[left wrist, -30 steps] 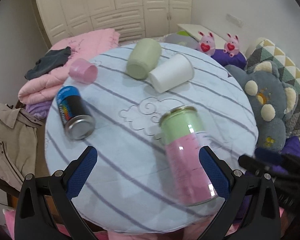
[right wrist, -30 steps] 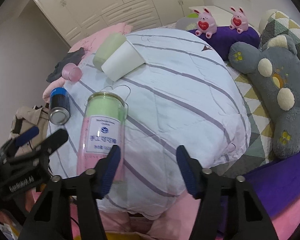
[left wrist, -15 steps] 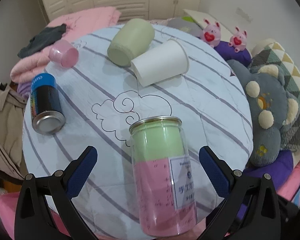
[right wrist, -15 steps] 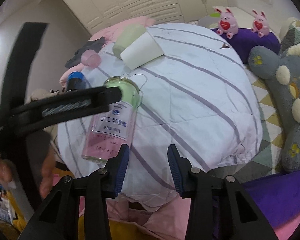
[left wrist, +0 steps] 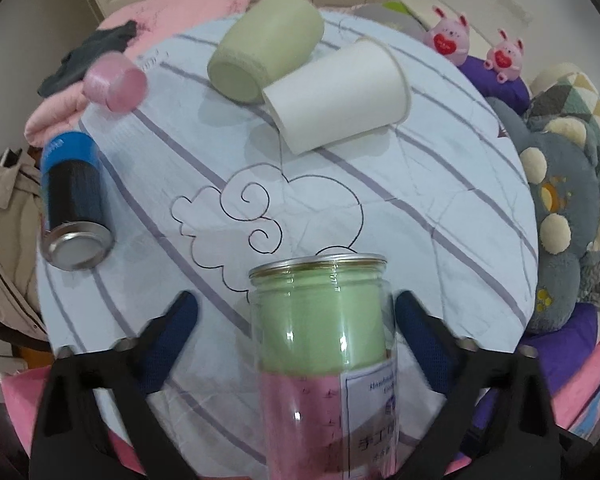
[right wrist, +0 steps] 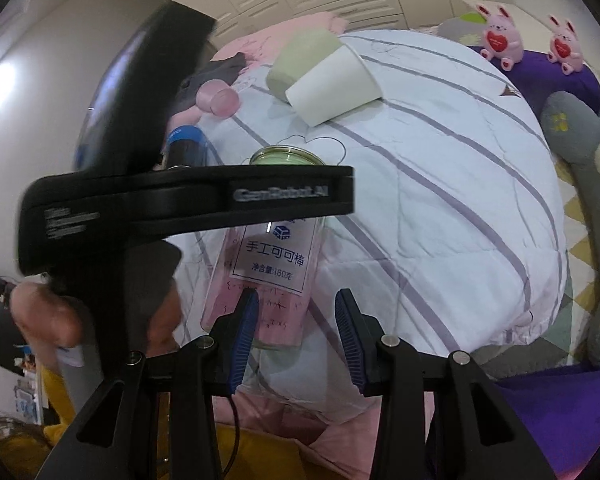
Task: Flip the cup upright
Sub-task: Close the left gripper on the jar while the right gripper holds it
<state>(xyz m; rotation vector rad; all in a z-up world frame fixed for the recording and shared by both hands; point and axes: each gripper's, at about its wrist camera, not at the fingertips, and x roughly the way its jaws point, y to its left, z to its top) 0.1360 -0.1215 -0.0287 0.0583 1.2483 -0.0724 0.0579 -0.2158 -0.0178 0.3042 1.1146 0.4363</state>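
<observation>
1. Left tongs (left wrist: 296,330) straddle the clear jar (left wrist: 332,360), pads spread wide and not yet touching it; I judge they are placed to close on its body

2. That jar, my cup to flip, lies on its side near the counter's (left wrist: 440,200) front edge, metal rim pointing away

3. Right tongs (right wrist: 296,326) hang open and empty just beside the jar's base, likely kept clear

4. Farther back lie a white cup (left wrist: 340,100), green cup (left wrist: 266,46), pink cup (left wrist: 114,82) and blue can (left wrist: 74,200)

Three cups: green (left wrist: 266,46), white (left wrist: 338,94), pink (left wrist: 114,82). Two cans: blue (left wrist: 74,204), clear (left wrist: 324,344). Two pink bunnies (left wrist: 448,40) (left wrist: 504,54).
</observation>
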